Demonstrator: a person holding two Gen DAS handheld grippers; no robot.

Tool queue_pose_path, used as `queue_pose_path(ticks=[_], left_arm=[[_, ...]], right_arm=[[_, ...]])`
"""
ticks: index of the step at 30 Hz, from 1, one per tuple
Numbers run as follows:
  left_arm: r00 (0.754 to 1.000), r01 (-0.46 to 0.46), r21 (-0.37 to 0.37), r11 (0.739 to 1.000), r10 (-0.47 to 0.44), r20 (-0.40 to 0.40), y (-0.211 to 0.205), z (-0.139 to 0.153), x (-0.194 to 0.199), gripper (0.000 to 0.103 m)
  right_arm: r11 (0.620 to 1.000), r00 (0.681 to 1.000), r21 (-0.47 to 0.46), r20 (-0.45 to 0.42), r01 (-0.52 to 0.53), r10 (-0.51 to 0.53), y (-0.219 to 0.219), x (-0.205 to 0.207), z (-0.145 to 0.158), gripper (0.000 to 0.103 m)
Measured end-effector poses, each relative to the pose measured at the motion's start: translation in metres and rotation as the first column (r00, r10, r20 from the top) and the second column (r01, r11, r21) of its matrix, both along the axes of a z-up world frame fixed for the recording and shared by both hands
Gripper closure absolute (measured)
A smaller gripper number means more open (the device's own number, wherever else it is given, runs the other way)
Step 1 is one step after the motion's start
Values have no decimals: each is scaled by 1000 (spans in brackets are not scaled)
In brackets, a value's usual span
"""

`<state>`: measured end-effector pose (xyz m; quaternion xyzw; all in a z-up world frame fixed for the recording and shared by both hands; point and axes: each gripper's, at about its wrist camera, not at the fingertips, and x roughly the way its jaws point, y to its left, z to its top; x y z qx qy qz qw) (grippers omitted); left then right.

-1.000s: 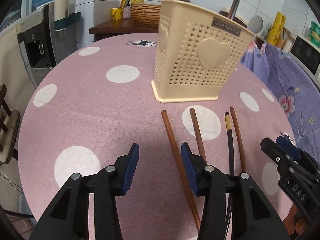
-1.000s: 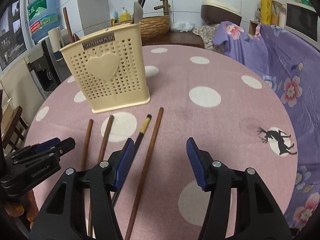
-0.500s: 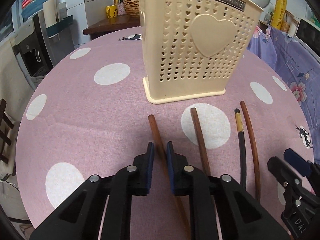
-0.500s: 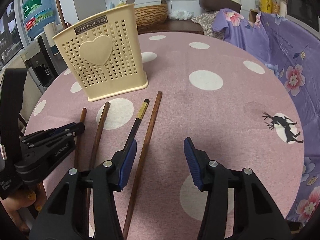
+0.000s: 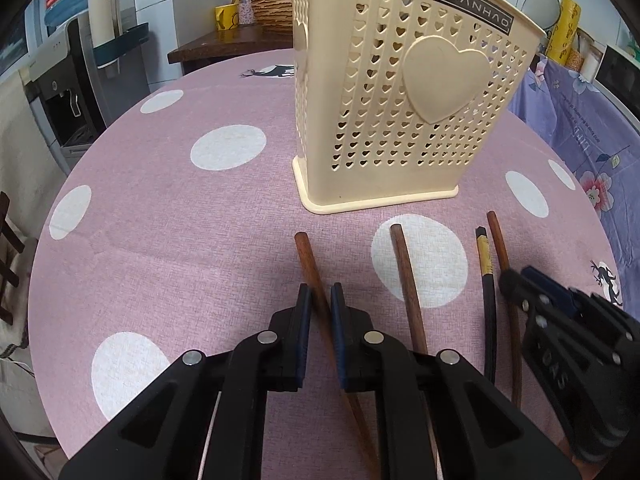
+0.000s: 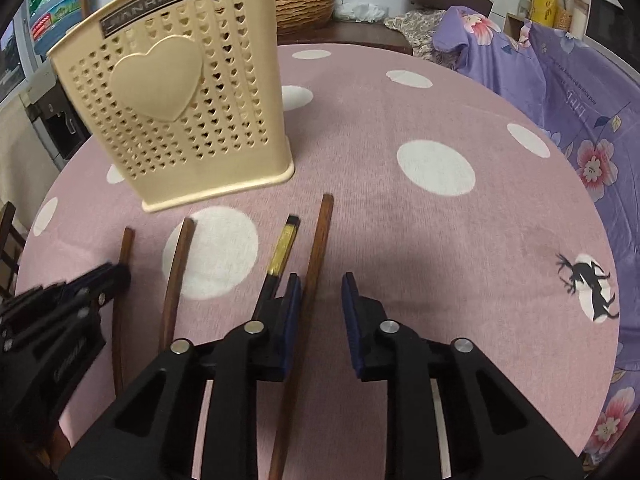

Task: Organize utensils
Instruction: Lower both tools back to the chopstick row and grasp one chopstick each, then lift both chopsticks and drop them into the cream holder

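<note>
Several chopsticks lie side by side on the pink dotted tablecloth in front of a cream perforated holder with a heart on it. My left gripper is shut on the leftmost brown chopstick. My right gripper straddles the rightmost brown chopstick with its jaws closing. The stick lies against the left pad, and a gap shows at the right pad. Between these two sticks lie a second brown chopstick and a black one with a gold band.
A purple floral cloth hangs along the table's right side. A water dispenser and a chair stand off the left edge. Behind the table is a wooden counter with a wicker basket.
My left gripper closed onto the leftmost chopstick. My right gripper moved forward and down over the rightmost chopstick and its jaws narrowed. The holder looms larger in both views.
</note>
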<state>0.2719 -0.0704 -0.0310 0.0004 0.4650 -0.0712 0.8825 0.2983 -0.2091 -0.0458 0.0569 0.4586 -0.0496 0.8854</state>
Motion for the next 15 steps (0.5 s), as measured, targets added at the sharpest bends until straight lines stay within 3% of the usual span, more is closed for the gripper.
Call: queue_pose_path(ticks=[3,6,15], left_arm=[[1000,-2,-2,1000,2,-1,-1,1,1,92],[1000,-5,-7,1000,5,-4,-1,1,3,92],[1000,-7,-14,1000,7,-2,1,0,3,93]], right_arm=[[1000,1000,10,-12,7,-7,-2,15,0,86],[1000,1000,12,-23,16,-15,-3,26,0,94],[995,1000,104,-13,6,-4,-14,28,0,94]])
